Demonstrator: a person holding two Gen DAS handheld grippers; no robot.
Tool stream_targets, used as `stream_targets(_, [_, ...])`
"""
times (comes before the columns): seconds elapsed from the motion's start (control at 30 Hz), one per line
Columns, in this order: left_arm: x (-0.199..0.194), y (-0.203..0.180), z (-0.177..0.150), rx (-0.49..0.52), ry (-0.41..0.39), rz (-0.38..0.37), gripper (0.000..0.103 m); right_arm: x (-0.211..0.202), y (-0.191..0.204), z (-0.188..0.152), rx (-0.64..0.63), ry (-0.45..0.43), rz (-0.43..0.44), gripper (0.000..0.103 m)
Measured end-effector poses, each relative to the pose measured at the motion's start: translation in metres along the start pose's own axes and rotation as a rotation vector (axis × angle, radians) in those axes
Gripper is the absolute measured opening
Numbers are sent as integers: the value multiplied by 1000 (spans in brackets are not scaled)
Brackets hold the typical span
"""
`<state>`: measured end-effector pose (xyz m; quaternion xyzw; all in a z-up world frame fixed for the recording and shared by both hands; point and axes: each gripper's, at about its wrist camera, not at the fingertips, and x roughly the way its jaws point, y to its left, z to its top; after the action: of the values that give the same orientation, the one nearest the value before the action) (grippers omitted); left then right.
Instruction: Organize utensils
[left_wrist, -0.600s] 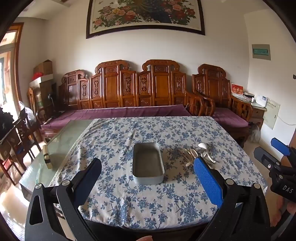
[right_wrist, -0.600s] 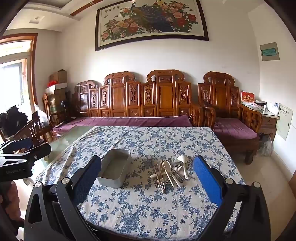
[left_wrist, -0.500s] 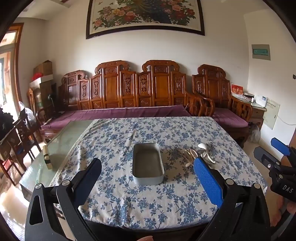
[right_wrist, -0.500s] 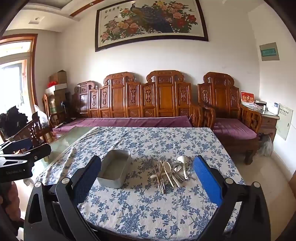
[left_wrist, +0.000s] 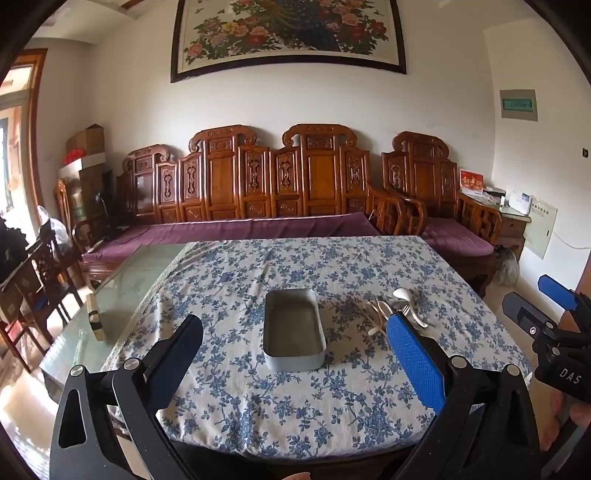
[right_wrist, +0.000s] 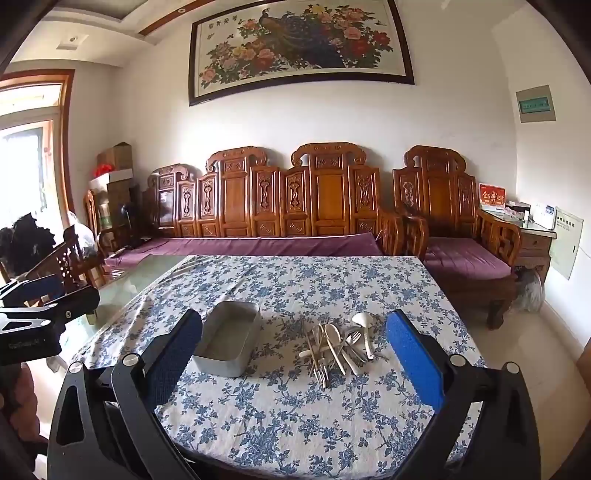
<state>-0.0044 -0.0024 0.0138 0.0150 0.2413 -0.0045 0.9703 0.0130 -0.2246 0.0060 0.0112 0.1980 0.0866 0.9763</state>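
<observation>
1. On a table (right_wrist: 424, 295) covered with a white cloth printed with blue flowers, a gray rectangular metal tin (right_wrist: 229, 338) sat near the middle, with nothing visible inside it.
2. To the right of the tin and apart from it lay a loose pile of utensils (right_wrist: 340, 345): pale spoons, a metal fork and some thin sticks crossed over one another.
3. Both handheld grippers hovered above the near edge of the table, angled somewhat downward.
4. From the left wrist camera, the left gripper (left_wrist: 295, 354) had its two fingers spread wide with nothing between them; the tin appeared straight ahead in the gap, and the blue pad of its right-hand finger (left_wrist: 415, 362) overlapped the view of the utensil pile.
5. From the right wrist camera, the right gripper (right_wrist: 295, 354) also had its fingers fully apart and empty, with the pile showing between them and the tin just inside its left-hand finger.
6. Each camera caught the other gripper at its frame edge.
7. Beyond the table stood a carved wooden bench (right_wrist: 280, 206) with purple cushions, against a white wall.
8. A large framed painting (right_wrist: 299, 44) of a peacock and flowers hung above the bench.
</observation>
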Motion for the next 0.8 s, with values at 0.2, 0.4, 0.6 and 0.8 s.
stream_targets(0.2, [-5, -1, 3, 4, -7, -6, 96, -4, 1, 0, -1, -5, -3, 101])
stream_targets(0.4, [-8, -3, 4, 9, -13, -9, 96, -5, 1, 0, 0, -7, -1, 101])
stream_targets(0.6, [-8, -4, 4, 11, -15, -10, 96, -6, 0, 0, 1, -9, 0, 101])
stream_targets(0.8, [-9, -4, 4, 12, -16, -9, 96, -7, 0, 1, 1, -10, 0, 101])
